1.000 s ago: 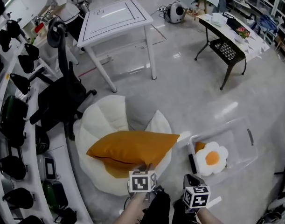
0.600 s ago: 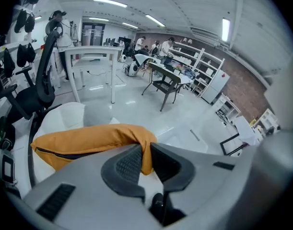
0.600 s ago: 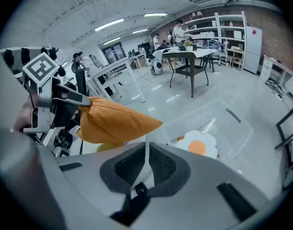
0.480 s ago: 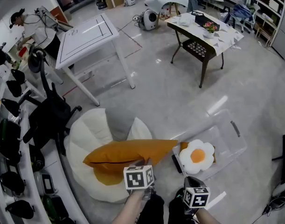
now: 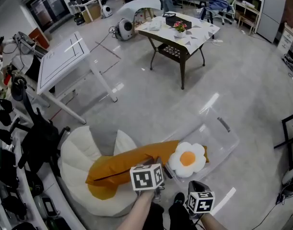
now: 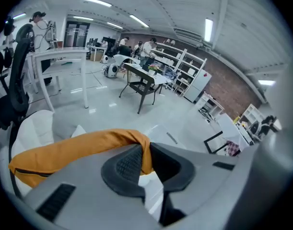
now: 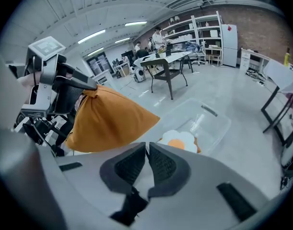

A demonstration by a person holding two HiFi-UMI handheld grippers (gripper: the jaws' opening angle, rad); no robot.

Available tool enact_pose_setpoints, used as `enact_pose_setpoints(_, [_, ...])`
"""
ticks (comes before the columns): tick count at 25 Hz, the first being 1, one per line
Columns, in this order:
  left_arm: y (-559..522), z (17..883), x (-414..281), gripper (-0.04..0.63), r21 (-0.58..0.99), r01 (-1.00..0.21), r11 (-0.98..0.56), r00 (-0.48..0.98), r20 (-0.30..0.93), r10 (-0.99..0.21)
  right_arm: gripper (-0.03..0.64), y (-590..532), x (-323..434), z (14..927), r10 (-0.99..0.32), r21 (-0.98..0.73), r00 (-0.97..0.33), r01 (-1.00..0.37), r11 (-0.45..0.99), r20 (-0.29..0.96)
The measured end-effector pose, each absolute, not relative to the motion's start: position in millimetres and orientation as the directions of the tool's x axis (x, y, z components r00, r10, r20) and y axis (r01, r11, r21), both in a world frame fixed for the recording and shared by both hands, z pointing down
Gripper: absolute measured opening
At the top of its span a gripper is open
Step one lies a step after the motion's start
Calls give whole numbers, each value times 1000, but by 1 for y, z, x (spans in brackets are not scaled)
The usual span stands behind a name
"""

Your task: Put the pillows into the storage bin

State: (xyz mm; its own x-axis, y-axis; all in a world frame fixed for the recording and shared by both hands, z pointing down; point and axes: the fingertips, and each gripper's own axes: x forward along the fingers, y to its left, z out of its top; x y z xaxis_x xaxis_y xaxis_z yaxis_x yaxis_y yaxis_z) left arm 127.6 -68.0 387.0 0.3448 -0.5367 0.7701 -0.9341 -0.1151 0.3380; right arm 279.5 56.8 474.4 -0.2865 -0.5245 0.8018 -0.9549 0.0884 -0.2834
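The glossy grey floor (image 5: 160,104) carries everything here, and the clear storage bin (image 5: 219,146) lies on it with its lid off. To the left of the bin in the head view, right by its near corner, sits a big white scalloped floor cushion (image 5: 74,157). The orange pillow (image 5: 122,164) stretches lengthwise from above that cushion toward the bin, and its pointed end reaches the bin's left end, just beside the pillow already there. In the right gripper view the orange pillow (image 7: 108,121) hangs bunched at the top and clear of the floor, on the left of the bin (image 7: 208,121). Inside the bin, at its left end, lies a fried-egg pillow (image 5: 187,158), white with a yellow centre, and a bit of orange shows from under its far edge. The left gripper (image 5: 158,163) is at the bin's near-left side, above the orange pillow's near edge; in the left gripper view its jaws (image 6: 145,152) are clenched on a fold of the orange fabric (image 6: 74,150). The right gripper (image 5: 192,185) is on the near side of the bin, just below the fried-egg pillow (image 7: 177,140); its jaws (image 7: 147,150) are pressed together with nothing between them.
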Motion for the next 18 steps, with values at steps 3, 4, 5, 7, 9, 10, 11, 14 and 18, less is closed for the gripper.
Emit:
enact_pose_setpoints(3, [-79, 383, 176, 46, 323, -929, -181, 369, 766, -526, 23, 59, 315, 473, -543, -277, -252, -960, 38, 801])
enact_pose_setpoints(4, [-82, 382, 193, 46, 319, -925, -206, 380, 764, -522, 23, 60, 328, 472, -549, -274, -239, -962, 18, 801])
enact_pose_setpoints(5, [-85, 380, 209, 45, 316, -920, -233, 392, 761, -516, 23, 61, 341, 473, -554, -271, -224, -963, -3, 802])
enact_pose_setpoints(7, [-91, 378, 244, 44, 315, -905, -287, 422, 756, -500, 23, 65, 365, 474, -562, -266, -192, -962, -52, 805])
enact_pose_setpoints(9, [-97, 377, 279, 44, 324, -885, -336, 456, 752, -476, 23, 68, 387, 474, -570, -266, -163, -959, -101, 805])
enact_pose_setpoints(10, [-100, 377, 297, 44, 328, -874, -359, 471, 751, -463, 23, 69, 397, 473, -575, -267, -151, -956, -123, 804])
enact_pose_setpoints(11, [-103, 378, 315, 44, 329, -864, -381, 484, 749, -452, 23, 71, 406, 473, -578, -268, -139, -953, -144, 804])
enact_pose_setpoints(14, [-112, 379, 366, 44, 329, -836, -439, 516, 745, -423, 23, 78, 429, 476, -583, -270, -108, -942, -198, 805])
enact_pose_setpoints(18, [-124, 378, 430, 44, 317, -797, -514, 547, 740, -393, 23, 89, 459, 478, -583, -271, -68, -924, -268, 809])
